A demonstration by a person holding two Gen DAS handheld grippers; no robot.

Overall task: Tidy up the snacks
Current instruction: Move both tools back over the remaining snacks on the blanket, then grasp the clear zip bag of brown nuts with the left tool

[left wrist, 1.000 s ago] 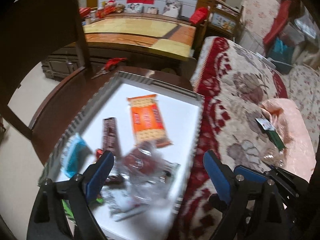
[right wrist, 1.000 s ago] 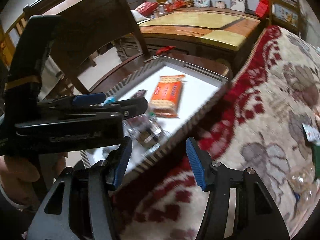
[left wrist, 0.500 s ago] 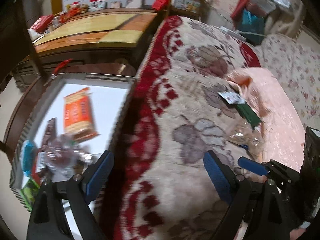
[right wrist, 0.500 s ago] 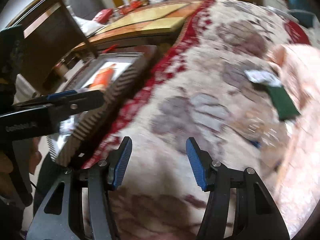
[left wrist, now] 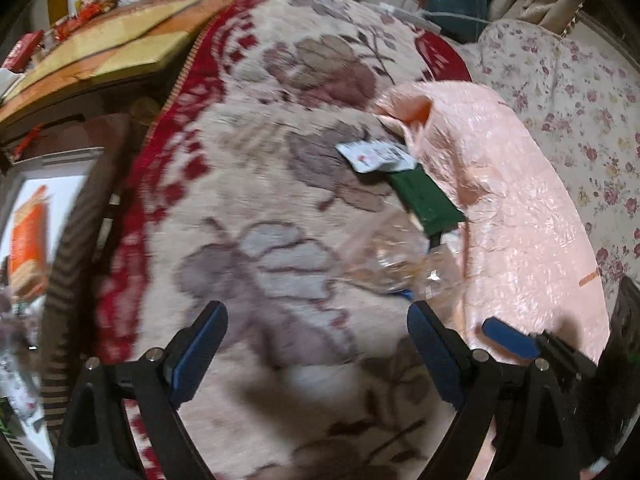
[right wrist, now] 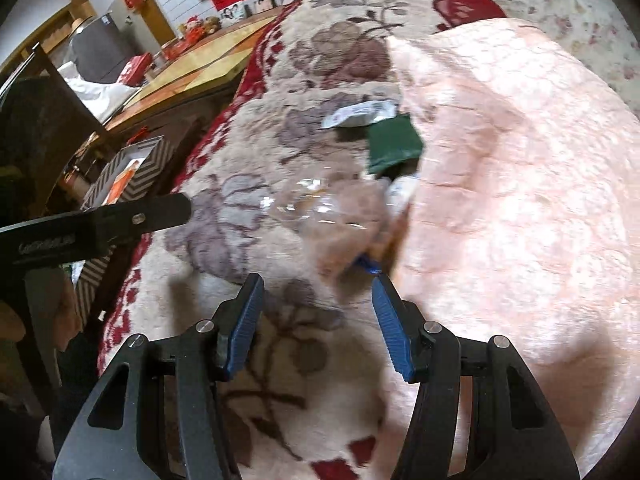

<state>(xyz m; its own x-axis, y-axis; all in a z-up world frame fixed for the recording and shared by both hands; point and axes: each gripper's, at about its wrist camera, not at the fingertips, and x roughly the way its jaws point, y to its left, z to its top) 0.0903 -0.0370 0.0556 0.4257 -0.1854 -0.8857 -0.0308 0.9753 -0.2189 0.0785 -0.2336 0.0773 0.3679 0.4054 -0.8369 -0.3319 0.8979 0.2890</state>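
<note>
Both grippers swung from the snack tray (left wrist: pixel 60 264) to the blanket (left wrist: pixel 248 184), left gripper (left wrist: pixel 316 344) and right gripper (right wrist: pixel 316 320) spread empty, near a blurred, possibly clear wrapper (right wrist: pixel 320 204), green packet (right wrist: pixel 394 144) beyond.

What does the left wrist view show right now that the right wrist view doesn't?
Only the left wrist view shows the floral bedding far right and the right gripper's blue tip. Only the right wrist view shows the dark chair and the left gripper's black arm. Both show the clear snack bag, dark green packet, white packet, pink blanket, flowered blanket and striped box holding an orange pack. Both grippers are open and empty.
</note>
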